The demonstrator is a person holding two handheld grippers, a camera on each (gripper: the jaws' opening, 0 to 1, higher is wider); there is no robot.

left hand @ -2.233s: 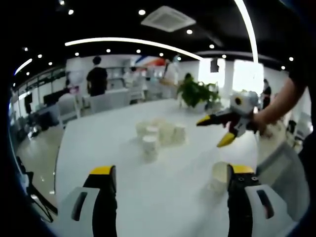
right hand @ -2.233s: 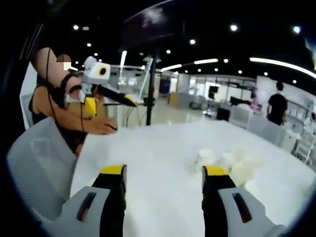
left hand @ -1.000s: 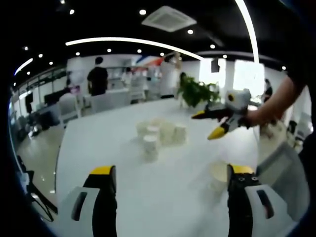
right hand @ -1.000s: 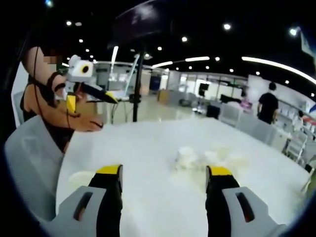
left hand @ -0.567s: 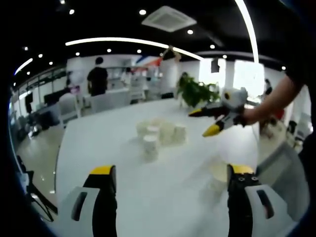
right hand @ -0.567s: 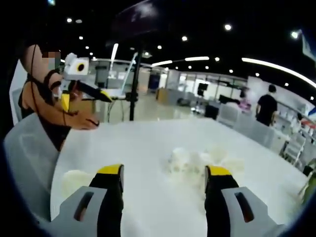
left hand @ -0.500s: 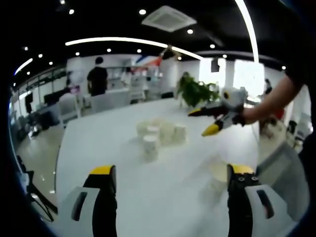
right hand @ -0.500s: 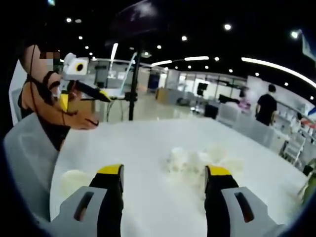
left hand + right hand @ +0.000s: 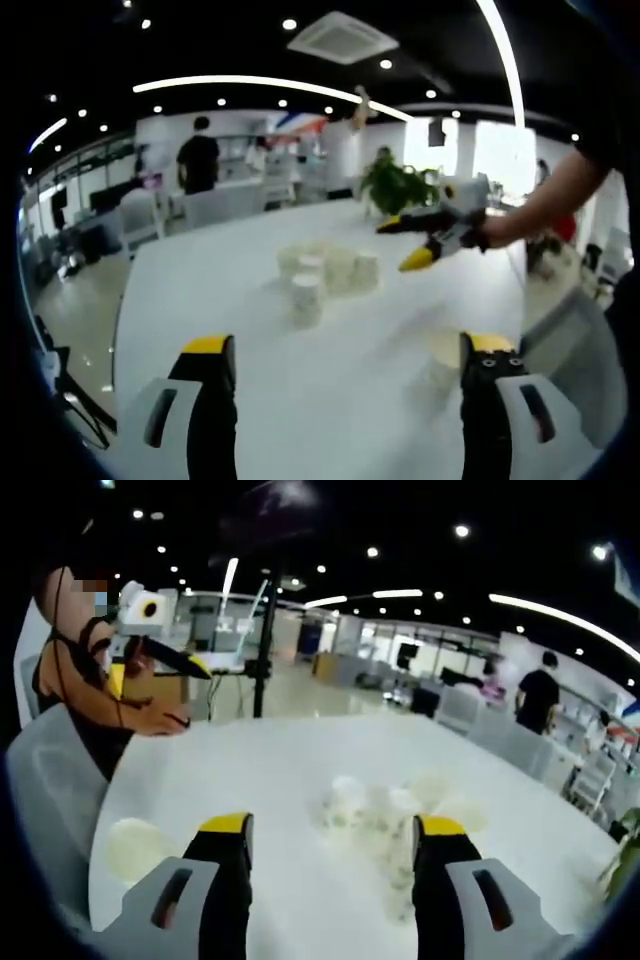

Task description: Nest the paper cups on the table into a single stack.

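Note:
Several white paper cups (image 9: 325, 268) stand clustered mid-table, one cup (image 9: 305, 297) in front of the rest. A lone cup (image 9: 443, 355) sits close by my left gripper's right jaw. My left gripper (image 9: 348, 350) is open and empty, low over the near table. My right gripper (image 9: 402, 243) reaches in from the right, open, above and right of the cluster. In the right gripper view, the right gripper (image 9: 334, 830) is open with the blurred cup cluster (image 9: 385, 805) just beyond its jaws. The lone cup (image 9: 135, 848) lies at left, and the left gripper (image 9: 155, 675) hangs open far left.
The white table (image 9: 230, 300) is long and bare around the cups. A potted plant (image 9: 400, 185) stands at its far end. A grey chair (image 9: 50, 800) sits at the table's edge. People (image 9: 198, 160) stand far behind, and a black pole (image 9: 262, 660) rises beyond the table.
My right gripper has moved in toward the cup cluster, staying open; the cups now sit closer to its jaws. The left gripper has not moved.

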